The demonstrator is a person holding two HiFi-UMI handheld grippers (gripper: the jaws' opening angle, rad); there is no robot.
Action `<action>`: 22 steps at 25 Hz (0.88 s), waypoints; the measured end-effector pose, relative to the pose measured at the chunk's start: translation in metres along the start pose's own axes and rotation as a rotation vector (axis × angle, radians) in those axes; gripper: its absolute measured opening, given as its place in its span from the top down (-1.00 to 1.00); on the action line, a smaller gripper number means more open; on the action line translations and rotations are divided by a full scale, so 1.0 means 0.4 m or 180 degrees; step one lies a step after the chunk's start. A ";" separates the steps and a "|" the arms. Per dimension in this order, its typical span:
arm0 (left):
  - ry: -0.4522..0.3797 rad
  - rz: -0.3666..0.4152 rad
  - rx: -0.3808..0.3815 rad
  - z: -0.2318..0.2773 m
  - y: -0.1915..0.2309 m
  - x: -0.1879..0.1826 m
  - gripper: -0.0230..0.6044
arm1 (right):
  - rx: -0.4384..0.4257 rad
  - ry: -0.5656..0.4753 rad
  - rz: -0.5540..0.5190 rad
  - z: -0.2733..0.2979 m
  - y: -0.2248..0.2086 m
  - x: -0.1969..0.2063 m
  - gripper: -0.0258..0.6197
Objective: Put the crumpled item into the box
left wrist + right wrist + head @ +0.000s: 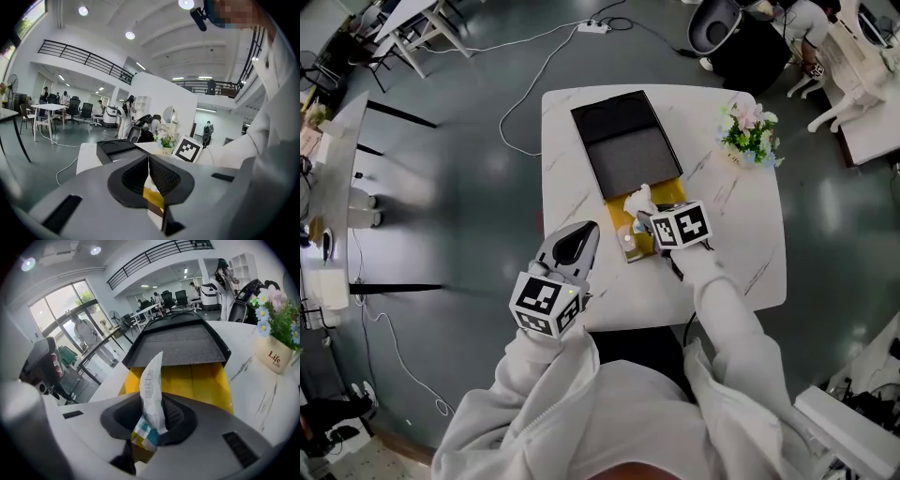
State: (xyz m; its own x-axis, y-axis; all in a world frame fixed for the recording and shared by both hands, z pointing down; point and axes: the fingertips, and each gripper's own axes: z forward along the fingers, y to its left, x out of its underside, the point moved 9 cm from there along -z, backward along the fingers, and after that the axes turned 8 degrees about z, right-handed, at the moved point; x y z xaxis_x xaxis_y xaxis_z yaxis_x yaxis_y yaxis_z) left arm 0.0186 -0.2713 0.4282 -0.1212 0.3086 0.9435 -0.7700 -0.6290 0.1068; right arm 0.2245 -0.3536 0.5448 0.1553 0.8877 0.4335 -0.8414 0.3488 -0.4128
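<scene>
The crumpled item [639, 201] is a white printed wrapper, and my right gripper [645, 219] is shut on its lower end. In the right gripper view the wrapper [153, 380] sticks up from between the jaws of that gripper [152, 420], just in front of the box's yellow tray [201, 380]. The box [623, 141] is black and lies on the white table [750, 244], with the yellow tray [617, 214] pulled out at its near end. My left gripper [579, 234] hovers at the table's near left edge. It [149, 176] is shut and holds nothing.
A small pot of flowers [748, 136] stands at the table's far right, also seen in the right gripper view as a white pot [275, 355]. White cables [534, 75] run over the floor behind the table. Chairs and desks stand further off.
</scene>
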 end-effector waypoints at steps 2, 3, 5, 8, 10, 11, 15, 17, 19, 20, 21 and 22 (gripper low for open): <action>0.0017 -0.0023 -0.0022 0.002 0.003 0.003 0.87 | -0.0040 0.0074 -0.0002 0.014 0.001 0.000 0.64; 0.0026 -0.0032 -0.0027 0.004 0.004 0.005 0.87 | -0.0058 0.0101 -0.0003 0.020 0.001 0.000 0.64; 0.0039 -0.0045 -0.0028 0.008 0.003 0.007 0.87 | -0.0064 0.0155 -0.0016 0.032 -0.002 -0.001 0.64; 0.0054 -0.0050 -0.0040 0.011 0.002 0.009 0.87 | -0.0037 0.0242 -0.0042 0.043 -0.007 0.004 0.64; 0.0061 -0.0053 -0.0053 0.010 0.004 0.009 0.87 | -0.0025 0.0262 -0.0046 0.045 -0.009 0.006 0.64; 0.0063 -0.0056 -0.0059 0.010 0.006 0.009 0.87 | -0.0017 0.0265 -0.0043 0.045 -0.010 0.006 0.64; 0.0069 -0.0069 -0.0069 0.011 0.011 0.011 0.87 | 0.0045 0.0281 -0.0034 0.049 -0.015 0.004 0.60; 0.0070 -0.0072 -0.0070 0.011 0.012 0.012 0.86 | 0.0064 0.0307 -0.0038 0.053 -0.015 0.006 0.55; 0.0068 -0.0076 -0.0073 0.010 0.013 0.013 0.87 | 0.0081 0.0337 -0.0061 0.056 -0.015 0.009 0.48; 0.0068 -0.0078 -0.0075 0.010 0.013 0.013 0.86 | 0.0090 0.0353 -0.0073 0.057 -0.014 0.010 0.44; 0.0068 -0.0080 -0.0077 0.010 0.013 0.013 0.87 | 0.0095 0.0370 -0.0082 0.058 -0.013 0.011 0.38; 0.0067 -0.0082 -0.0079 0.010 0.013 0.013 0.87 | 0.0098 0.0390 -0.0088 0.059 -0.013 0.012 0.31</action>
State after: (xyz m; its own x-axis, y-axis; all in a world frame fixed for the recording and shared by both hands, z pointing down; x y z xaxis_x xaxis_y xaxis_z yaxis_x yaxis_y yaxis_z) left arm 0.0166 -0.2759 0.4348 -0.1141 0.3394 0.9337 -0.7884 -0.6028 0.1228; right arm 0.2172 -0.3581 0.5681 0.2391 0.9086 0.3425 -0.8510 0.3659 -0.3766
